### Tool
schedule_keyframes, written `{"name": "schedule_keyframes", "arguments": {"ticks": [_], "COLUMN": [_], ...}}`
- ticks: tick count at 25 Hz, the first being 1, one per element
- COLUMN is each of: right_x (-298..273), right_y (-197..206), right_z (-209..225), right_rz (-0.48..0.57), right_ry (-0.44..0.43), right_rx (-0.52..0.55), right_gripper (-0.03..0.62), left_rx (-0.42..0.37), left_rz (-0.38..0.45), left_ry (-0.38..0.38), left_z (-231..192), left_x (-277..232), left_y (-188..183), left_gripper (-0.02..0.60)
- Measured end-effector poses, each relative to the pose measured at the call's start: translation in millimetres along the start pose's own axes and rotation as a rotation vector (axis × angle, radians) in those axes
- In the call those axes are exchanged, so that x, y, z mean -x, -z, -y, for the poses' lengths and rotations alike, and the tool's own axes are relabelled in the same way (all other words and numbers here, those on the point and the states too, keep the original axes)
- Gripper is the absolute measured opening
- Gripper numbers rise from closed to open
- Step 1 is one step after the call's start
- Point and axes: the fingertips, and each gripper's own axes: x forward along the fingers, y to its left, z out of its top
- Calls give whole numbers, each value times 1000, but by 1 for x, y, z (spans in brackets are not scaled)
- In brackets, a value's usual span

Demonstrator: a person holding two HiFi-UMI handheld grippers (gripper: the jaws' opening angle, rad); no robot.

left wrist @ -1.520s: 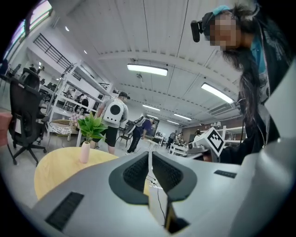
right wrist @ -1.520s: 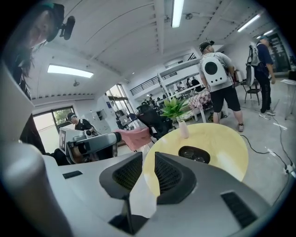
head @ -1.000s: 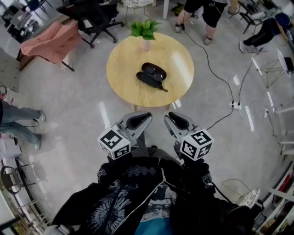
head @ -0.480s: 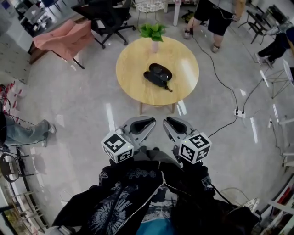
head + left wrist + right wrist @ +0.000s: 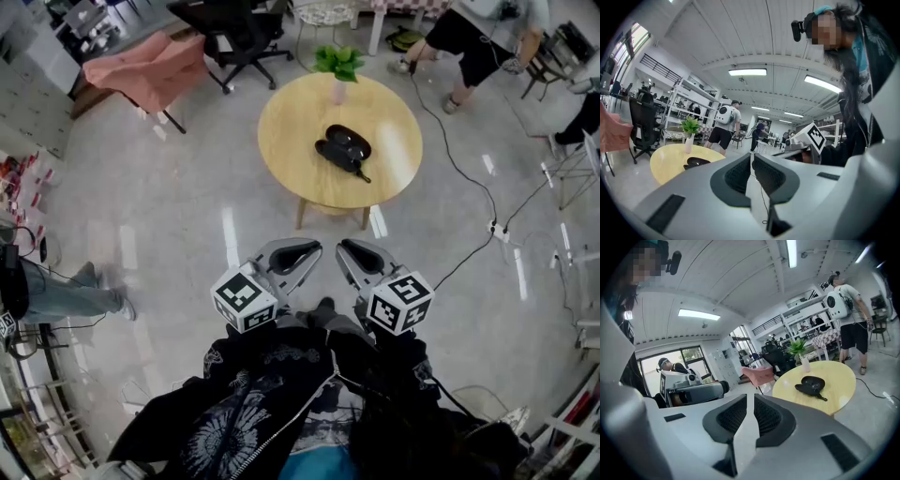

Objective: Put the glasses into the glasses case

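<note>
View from above of a person standing on a glossy grey floor, and we look down over their dark patterned jacket. They hold the left gripper (image 5: 298,253) and the right gripper (image 5: 361,253) low and close to the body, side by side. Each gripper's jaws are drawn almost together, with only a thin slit between the ribbed black pads and nothing between them. We judge this to be a carrying posture. The work is out of reach, so there is no reason yet to open the jaws.

The round wooden table (image 5: 291,141) stands ahead of the person, well apart from both grippers, with bare floor between. Near its middle lies the glasses case (image 5: 349,141), an oval black shell that seems to lie open. Touching its near side is a second dark, flatter shape (image 5: 336,156) with a thin stalk pointing towards the table edge. It could be the glasses or the other half of the case — at this distance we cannot tell which. Both are matte black and stand out sharply against the pale wood.

At the table's far edge stands a small green plant (image 5: 337,64) in a pale vase. Beyond it are a chair draped in pink cloth (image 5: 141,67), another standing person (image 5: 473,33) and a cable (image 5: 469,187) trailing across the floor. We judge that the task has not yet begun.
</note>
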Motion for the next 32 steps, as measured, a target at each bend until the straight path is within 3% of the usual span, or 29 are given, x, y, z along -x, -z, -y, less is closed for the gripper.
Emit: {"name": "schedule_keyframes", "arguments": {"ticks": [11, 32], "right_x": [-11, -8], "right_y": [17, 24], "right_z": [-57, -82], "right_rz": [0, -7], "right_ry": [7, 44], "right_rx": [22, 59], "right_gripper": [55, 49], "left_rx": [3, -14], "left_rz": [9, 18], "left_ry": [12, 41], "left_z": [7, 17], "left_x": [55, 80], "left_y": [5, 5], "left_gripper": [17, 17]}}
